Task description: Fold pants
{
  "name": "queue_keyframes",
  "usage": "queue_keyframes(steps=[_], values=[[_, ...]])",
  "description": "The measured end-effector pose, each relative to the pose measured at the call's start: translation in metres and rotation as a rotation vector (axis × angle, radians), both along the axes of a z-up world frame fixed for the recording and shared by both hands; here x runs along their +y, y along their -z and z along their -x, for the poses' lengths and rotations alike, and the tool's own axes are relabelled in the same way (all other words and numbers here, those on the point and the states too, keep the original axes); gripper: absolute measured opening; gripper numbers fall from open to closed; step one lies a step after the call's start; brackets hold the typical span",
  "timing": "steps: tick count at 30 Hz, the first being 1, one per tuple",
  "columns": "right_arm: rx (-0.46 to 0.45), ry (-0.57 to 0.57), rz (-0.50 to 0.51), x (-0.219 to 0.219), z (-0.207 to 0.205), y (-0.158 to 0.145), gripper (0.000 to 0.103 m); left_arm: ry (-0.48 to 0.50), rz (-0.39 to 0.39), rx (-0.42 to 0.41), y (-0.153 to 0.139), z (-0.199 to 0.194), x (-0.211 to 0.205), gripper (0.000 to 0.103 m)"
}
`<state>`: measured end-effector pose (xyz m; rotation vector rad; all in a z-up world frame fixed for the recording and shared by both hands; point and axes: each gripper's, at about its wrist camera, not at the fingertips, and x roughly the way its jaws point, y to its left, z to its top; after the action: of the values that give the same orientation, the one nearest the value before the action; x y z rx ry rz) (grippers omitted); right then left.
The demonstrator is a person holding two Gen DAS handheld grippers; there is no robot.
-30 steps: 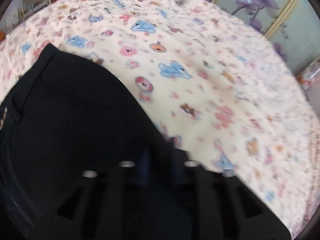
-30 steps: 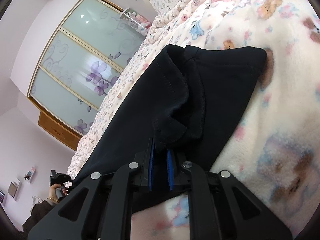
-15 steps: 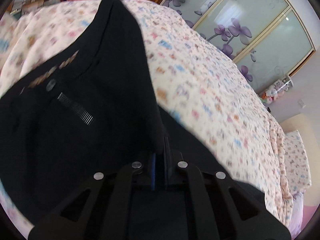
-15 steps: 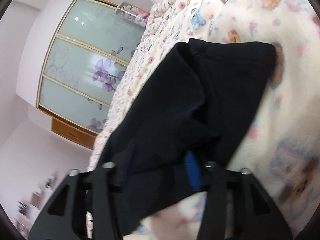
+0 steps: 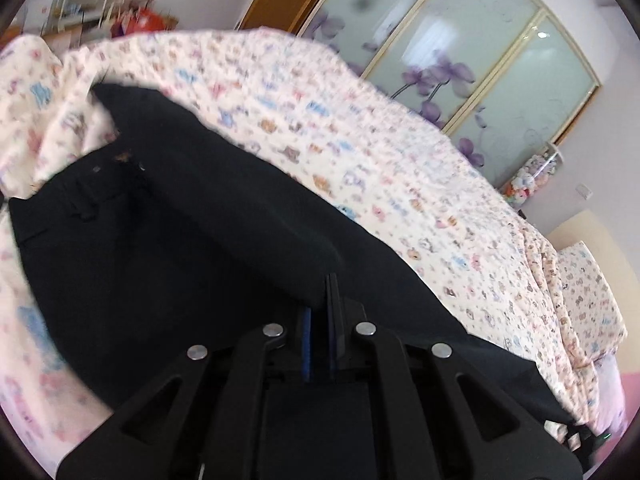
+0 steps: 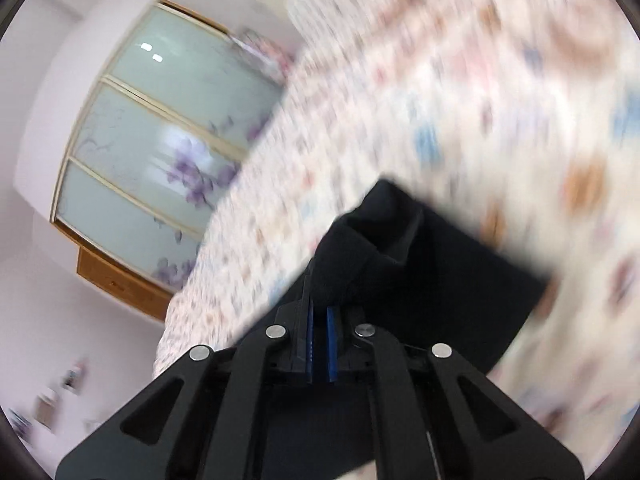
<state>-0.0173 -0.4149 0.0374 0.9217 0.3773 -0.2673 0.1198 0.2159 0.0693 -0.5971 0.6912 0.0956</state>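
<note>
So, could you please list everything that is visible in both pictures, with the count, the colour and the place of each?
pants: one, black, spread on the bed, pinched by both tongs
blanket: one, cream with small animal prints, covers the bed
wardrobe: one, frosted glass doors with purple flowers, wooden frame, behind the bed
pillow: one, same print, at the bed's far end
soft toys: a small heap, mixed colours, beside the wardrobe
shelves with clutter: blurred, far left
left tongs: one, black with blue pads, shut on pants
right tongs: one, black with blue pads, shut on pants
</note>
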Motion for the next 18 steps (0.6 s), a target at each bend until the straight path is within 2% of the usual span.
queue_keyframes(steps=[2, 4, 7, 10, 11, 13, 14, 15, 16, 18], values=[[0.061, 0.036, -0.003, -0.011, 0.011, 0.012, 0.005, -0.004, 0.006, -0.005, 0.01, 0.022, -0.001, 0.006], [0.151, 0.051, -0.046, -0.02, 0.022, 0.042, 0.005, -0.012, 0.023, 0.021, 0.029, 0.037, -0.001, 0.006], [0.16, 0.065, -0.124, -0.022, 0.033, 0.068, 0.005, -0.01, 0.065, 0.08, 0.06, 0.052, 0.004, 0.006], [0.163, 0.051, -0.106, -0.014, 0.034, 0.064, 0.006, 0.009, 0.081, 0.062, 0.064, 0.06, 0.012, 0.013], [0.173, 0.043, -0.115, -0.015, 0.035, 0.061, 0.006, 0.014, 0.084, 0.051, 0.061, 0.062, 0.015, 0.016], [0.179, 0.025, -0.151, -0.017, 0.033, 0.059, 0.018, 0.006, 0.088, 0.026, 0.053, 0.067, 0.025, 0.03], [0.176, 0.009, -0.172, -0.017, 0.035, 0.059, 0.021, 0.002, 0.096, 0.011, 0.049, 0.07, 0.032, 0.049], [0.175, 0.001, -0.173, -0.016, 0.036, 0.057, 0.029, -0.007, 0.105, -0.001, 0.046, 0.071, 0.038, 0.066], [0.168, -0.01, -0.172, -0.015, 0.037, 0.056, 0.039, -0.033, 0.118, -0.013, 0.043, 0.074, 0.049, 0.067], [0.16, -0.02, -0.164, -0.012, 0.036, 0.052, 0.047, -0.07, 0.171, -0.016, 0.041, 0.072, 0.07, 0.067]])
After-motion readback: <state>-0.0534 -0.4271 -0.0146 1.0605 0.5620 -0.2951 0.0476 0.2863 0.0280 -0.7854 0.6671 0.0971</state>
